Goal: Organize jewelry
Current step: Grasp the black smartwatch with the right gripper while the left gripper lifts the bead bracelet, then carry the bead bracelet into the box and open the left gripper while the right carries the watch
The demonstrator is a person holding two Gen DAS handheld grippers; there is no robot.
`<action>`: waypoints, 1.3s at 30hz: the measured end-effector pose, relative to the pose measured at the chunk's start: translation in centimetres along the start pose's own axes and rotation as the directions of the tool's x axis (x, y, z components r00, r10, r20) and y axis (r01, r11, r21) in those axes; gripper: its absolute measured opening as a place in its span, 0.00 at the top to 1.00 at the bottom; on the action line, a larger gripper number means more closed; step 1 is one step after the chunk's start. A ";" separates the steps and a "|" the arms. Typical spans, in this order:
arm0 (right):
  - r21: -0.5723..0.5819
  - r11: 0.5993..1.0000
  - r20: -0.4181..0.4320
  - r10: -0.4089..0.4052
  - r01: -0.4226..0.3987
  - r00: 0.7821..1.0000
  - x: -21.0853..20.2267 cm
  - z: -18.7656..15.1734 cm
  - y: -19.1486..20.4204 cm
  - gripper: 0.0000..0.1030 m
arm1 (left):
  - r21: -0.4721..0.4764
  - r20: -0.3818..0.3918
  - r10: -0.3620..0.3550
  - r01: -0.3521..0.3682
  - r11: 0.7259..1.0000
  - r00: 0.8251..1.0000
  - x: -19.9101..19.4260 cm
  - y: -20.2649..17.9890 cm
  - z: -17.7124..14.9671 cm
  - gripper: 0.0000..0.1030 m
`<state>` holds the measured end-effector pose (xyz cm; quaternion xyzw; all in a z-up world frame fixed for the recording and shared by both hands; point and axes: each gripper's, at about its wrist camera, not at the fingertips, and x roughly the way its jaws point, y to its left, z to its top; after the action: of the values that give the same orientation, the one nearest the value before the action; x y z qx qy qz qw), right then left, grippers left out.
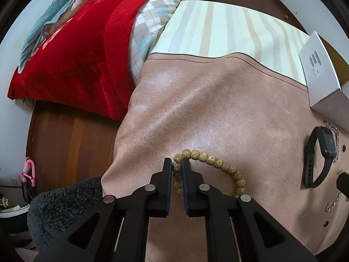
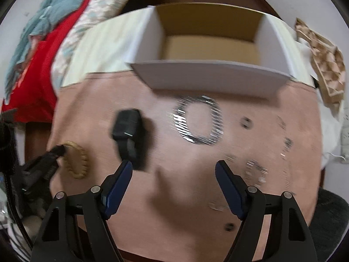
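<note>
On the pink mat [image 1: 218, 113], left of the black watch [image 1: 318, 155], the left gripper [image 1: 176, 163] clamps its fingers on a light, floppy bead bracelet [image 1: 209, 159], best pinched bead-on; right gripper [image 2: 173, 168] fingers stand apart.

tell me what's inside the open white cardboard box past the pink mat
The open white cardboard box shows only a bare tan floor and brown back wall; no jewelry visible. Its near wall hides the front strip of the floor.

No legible text anywhere.
</note>
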<state>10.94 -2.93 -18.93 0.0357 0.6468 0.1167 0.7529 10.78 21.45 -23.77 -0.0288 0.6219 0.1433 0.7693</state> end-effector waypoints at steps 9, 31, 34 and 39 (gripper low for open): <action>-0.012 1.000 -0.031 -0.027 0.026 0.999 3.0 1.4 2.2 0.33 | -0.012 -0.013 -0.016 0.016 1.000 1.000 1.3 0.3 0.6 0.94; 0.031 0.999 0.073 0.035 -0.037 0.997 -1.4 0.6 -2.2 0.82 | 0.067 0.116 -0.091 0.084 0.994 0.989 -7.6 -3.4 0.4 0.94; 0.052 0.997 0.112 0.045 -0.051 0.993 -3.6 1.0 -3.5 0.82 | 0.098 0.145 -0.136 0.122 0.988 0.980 -10.4 -5.1 1.1 0.94; 0.070 0.996 0.149 0.035 -0.046 0.988 -5.6 1.2 -5.5 0.82 | 0.022 0.144 -0.242 0.241 0.970 0.960 -11.9 -3.5 1.9 0.90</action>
<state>12.04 -9.39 -14.43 0.0850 0.5923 0.1054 0.7943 11.25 16.30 -12.34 -0.0923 0.5563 0.0489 0.8244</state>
